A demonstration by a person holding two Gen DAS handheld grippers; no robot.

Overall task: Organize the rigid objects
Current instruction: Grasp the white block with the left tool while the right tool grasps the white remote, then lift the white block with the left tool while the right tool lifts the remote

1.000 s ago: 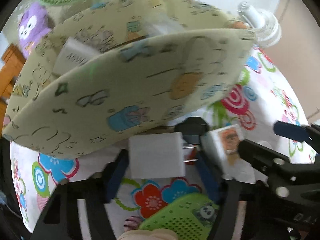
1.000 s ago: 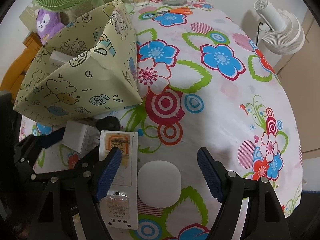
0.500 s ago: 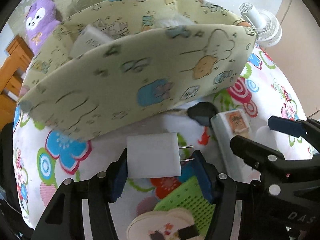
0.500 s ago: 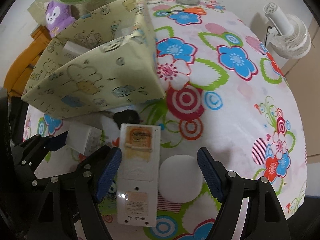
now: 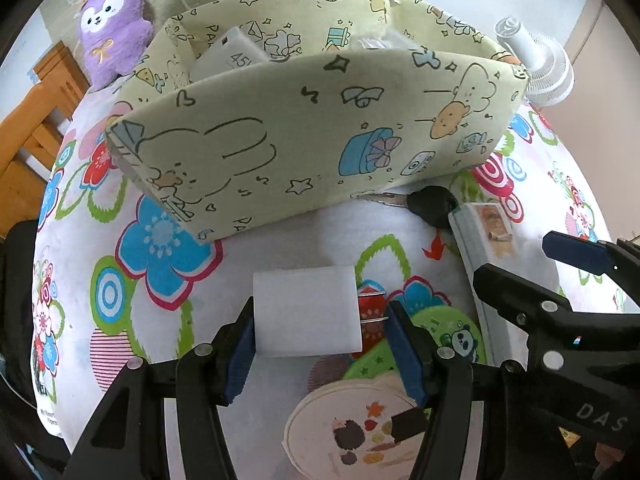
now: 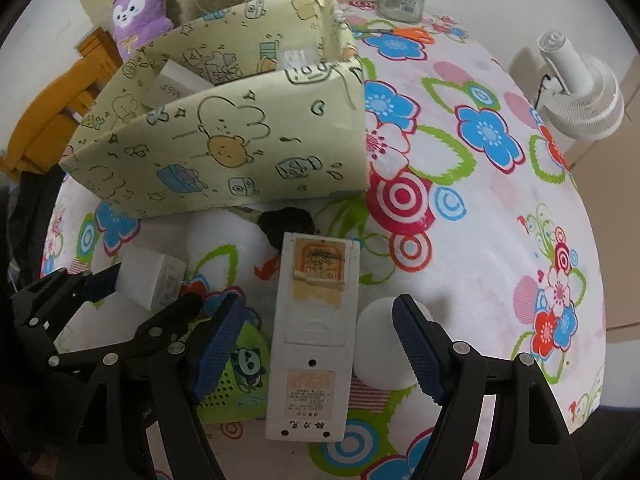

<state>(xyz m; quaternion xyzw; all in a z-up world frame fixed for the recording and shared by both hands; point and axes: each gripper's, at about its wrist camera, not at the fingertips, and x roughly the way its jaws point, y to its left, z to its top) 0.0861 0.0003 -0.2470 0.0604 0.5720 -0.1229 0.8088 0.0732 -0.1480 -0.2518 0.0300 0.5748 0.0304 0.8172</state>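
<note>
So the left gripper [image 5: 320, 340] has the white charger plug [image 5: 306, 311] clamped between its blue pads, held above the floral tablecloth [image 5: 256, 256] just in front of the yellow fabric bin [image 5: 304, 136] (prongs pointing right). The right gripper [image 6: 318, 346] is spread wide over the white remote [image 6: 314, 336], not touching it

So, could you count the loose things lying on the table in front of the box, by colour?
White: 3, charger, remote, round puck
Green: 1, panda case
Black: 1, key
Cream: 1, round coaster
Total: 6
</note>
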